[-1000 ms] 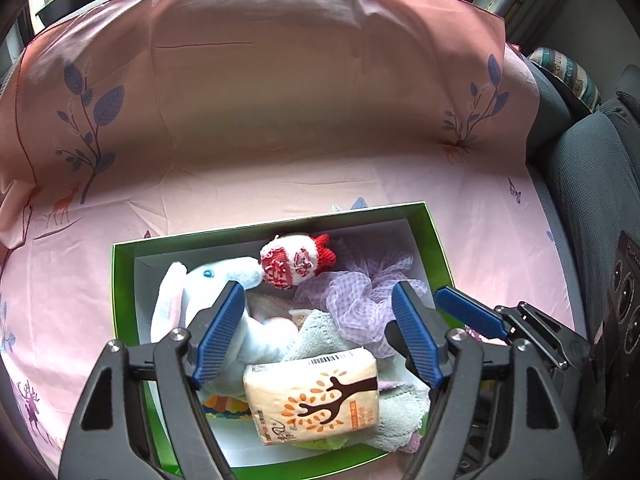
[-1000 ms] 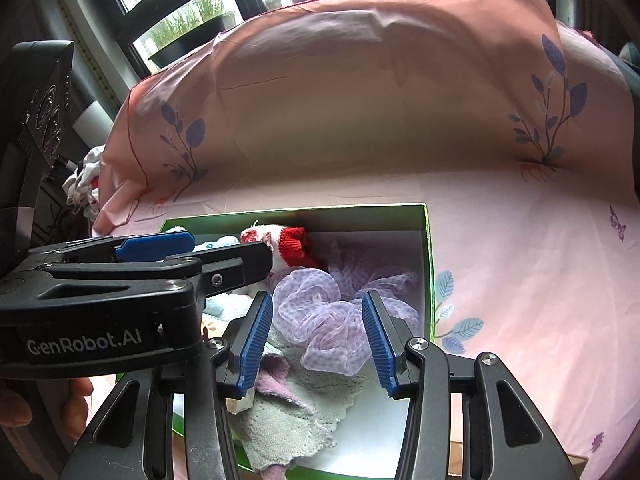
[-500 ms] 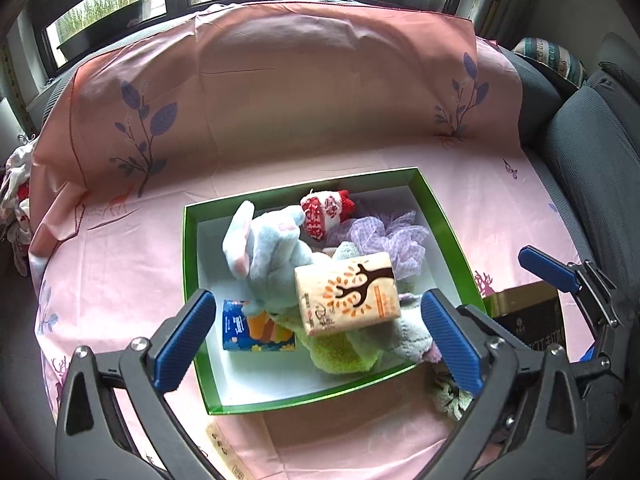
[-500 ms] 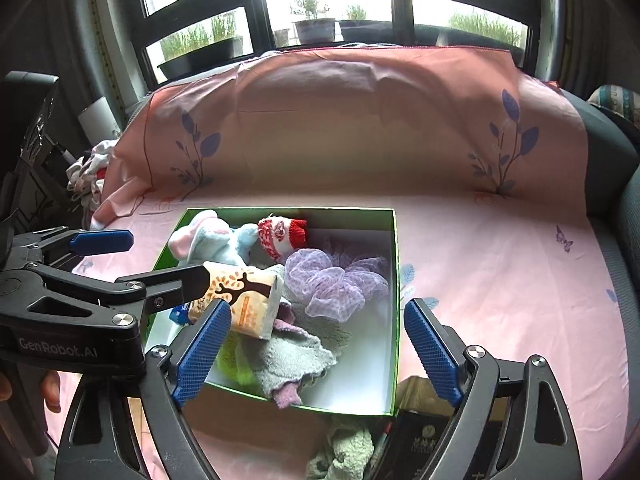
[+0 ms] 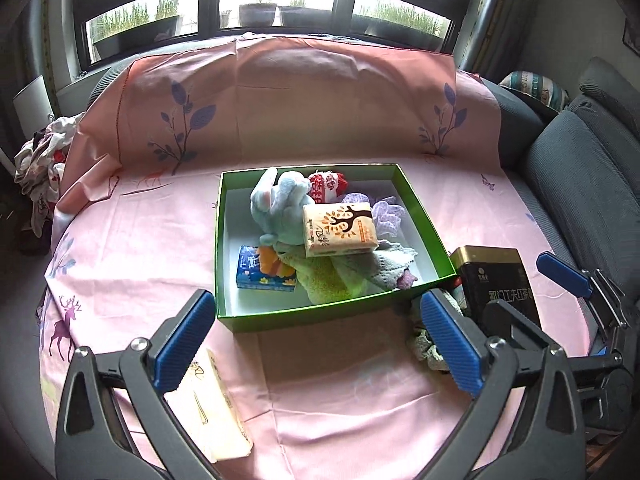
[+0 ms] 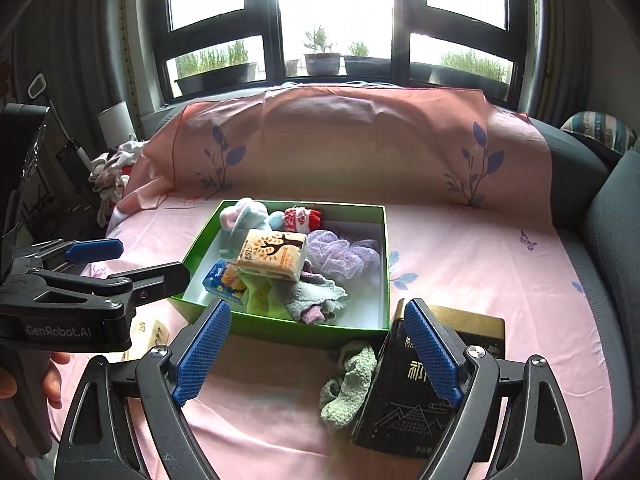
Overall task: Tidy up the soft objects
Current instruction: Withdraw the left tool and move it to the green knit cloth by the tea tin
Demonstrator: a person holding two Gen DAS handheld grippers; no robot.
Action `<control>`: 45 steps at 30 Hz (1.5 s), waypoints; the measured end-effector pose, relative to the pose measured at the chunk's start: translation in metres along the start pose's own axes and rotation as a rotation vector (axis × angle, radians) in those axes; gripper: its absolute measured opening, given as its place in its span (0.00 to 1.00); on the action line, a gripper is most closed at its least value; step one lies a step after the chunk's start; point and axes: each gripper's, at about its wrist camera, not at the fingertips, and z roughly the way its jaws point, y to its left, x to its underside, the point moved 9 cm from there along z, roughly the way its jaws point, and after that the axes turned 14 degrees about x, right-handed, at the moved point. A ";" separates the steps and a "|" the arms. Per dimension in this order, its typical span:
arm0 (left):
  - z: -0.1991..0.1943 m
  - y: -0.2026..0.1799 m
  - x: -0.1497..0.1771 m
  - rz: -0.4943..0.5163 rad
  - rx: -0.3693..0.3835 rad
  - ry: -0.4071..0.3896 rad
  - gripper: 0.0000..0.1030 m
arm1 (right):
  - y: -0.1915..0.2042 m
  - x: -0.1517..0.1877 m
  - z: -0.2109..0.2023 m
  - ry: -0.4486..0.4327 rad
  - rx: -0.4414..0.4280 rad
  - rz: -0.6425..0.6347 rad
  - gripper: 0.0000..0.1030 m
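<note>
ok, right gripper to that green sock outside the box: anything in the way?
Nothing visible. The green sock lies on the pink cloth in front of the green box, within the open right gripper. The black tin sits against its right side, so the right jaw may catch it.

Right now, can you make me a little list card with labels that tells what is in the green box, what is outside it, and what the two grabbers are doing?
Container: green cardboard box on pink printed sheet
Inside: pale blue plush toy, tree-print tissue pack on top, lilac mesh pouf, blue tissue pack, green fuzzy cloth
Outside: fuzzy green sock, black-and-gold tin, cream tissue pack
Left gripper: open, empty
Right gripper: open, empty
</note>
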 end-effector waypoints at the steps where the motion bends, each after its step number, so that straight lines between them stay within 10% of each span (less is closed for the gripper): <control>1: -0.003 0.000 0.004 -0.008 0.003 -0.004 0.99 | 0.001 0.002 -0.004 -0.006 0.001 0.000 0.86; 20: 0.000 0.007 0.061 0.008 -0.042 0.013 0.99 | -0.006 0.033 -0.017 -0.010 0.016 0.010 0.86; 37: 0.105 -0.051 0.092 0.005 0.197 0.155 0.97 | -0.067 0.048 -0.009 -0.016 0.055 0.176 0.86; 45: 0.141 -0.071 0.115 0.195 0.279 0.226 0.76 | -0.081 0.050 -0.003 -0.005 0.052 0.198 0.86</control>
